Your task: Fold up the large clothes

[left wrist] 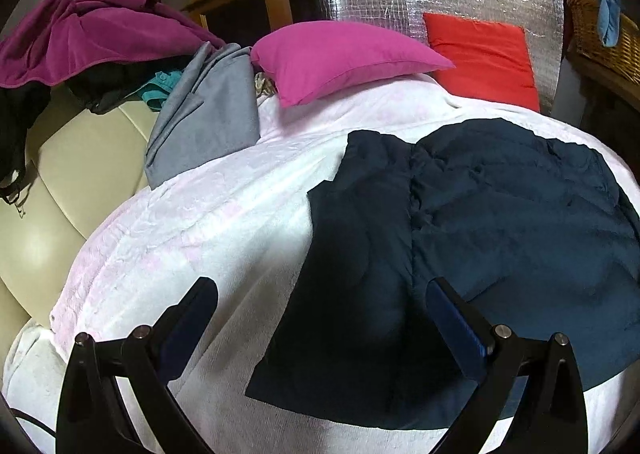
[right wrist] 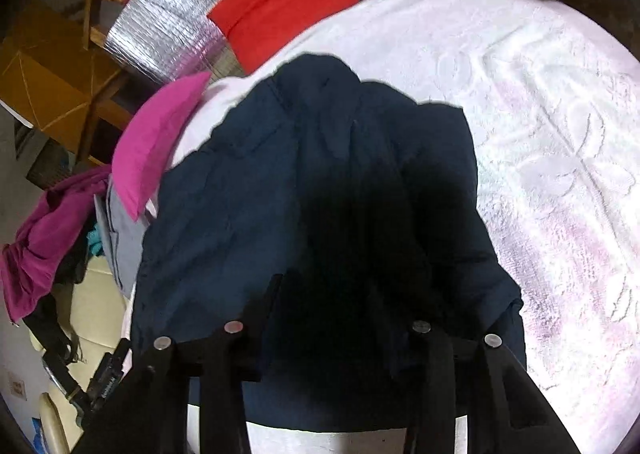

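White towelling (left wrist: 200,222) covers the bed under us, a pink pillow (left wrist: 340,58) and a red pillow (left wrist: 484,54) at its far end. Our dark blue jacket (left wrist: 460,214) lies spread on it. Our left gripper (left wrist: 320,318) stands wide apart, empty, above the jacket's edge. Our right gripper (right wrist: 328,302) hangs low over dark cloth; we cannot tell whether it grips.

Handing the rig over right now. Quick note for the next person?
Left gripper: open, empty, above the white blanket at the navy jacket's near edge.
Right gripper: over the jacket; grip lost in shadow, can't tell.
Done: jacket lies on the blanket, one side panel folded in.
Left: finish folding it. Grey garment and purple garment are piled on the left, unfolded.
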A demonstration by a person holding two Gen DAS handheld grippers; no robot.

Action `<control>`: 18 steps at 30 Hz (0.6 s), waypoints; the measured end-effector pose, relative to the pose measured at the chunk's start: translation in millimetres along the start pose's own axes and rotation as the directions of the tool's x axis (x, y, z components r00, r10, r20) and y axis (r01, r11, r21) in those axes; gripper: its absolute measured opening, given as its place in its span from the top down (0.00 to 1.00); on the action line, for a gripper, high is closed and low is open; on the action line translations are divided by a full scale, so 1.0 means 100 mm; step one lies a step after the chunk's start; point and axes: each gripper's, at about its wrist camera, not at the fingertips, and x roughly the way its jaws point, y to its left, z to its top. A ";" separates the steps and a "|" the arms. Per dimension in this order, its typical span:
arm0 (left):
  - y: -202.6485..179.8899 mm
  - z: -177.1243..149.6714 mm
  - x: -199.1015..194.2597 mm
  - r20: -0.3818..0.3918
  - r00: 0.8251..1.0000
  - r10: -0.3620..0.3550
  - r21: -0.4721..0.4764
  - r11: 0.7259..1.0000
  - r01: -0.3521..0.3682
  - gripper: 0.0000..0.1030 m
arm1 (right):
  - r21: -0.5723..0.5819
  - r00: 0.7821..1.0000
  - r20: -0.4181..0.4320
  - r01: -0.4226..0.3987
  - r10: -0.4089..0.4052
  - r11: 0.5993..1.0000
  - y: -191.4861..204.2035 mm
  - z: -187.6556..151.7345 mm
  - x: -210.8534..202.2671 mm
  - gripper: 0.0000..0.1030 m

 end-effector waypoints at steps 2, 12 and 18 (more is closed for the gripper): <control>0.01 0.00 0.00 0.000 1.000 -0.003 -0.004 1.000 0.003 0.00 | -0.059 0.996 0.085 0.014 -0.009 0.998 0.12 0.01 -0.16 0.57; -0.03 0.01 0.01 -0.002 1.000 -0.001 0.011 1.000 0.001 0.00 | -0.096 1.000 0.018 0.025 -0.023 0.995 0.33 -0.07 0.07 0.56; -0.02 0.00 0.16 -0.069 0.998 0.005 0.023 1.000 -0.003 0.00 | -0.048 1.000 -0.022 -0.016 0.015 0.999 0.22 -0.01 0.14 0.56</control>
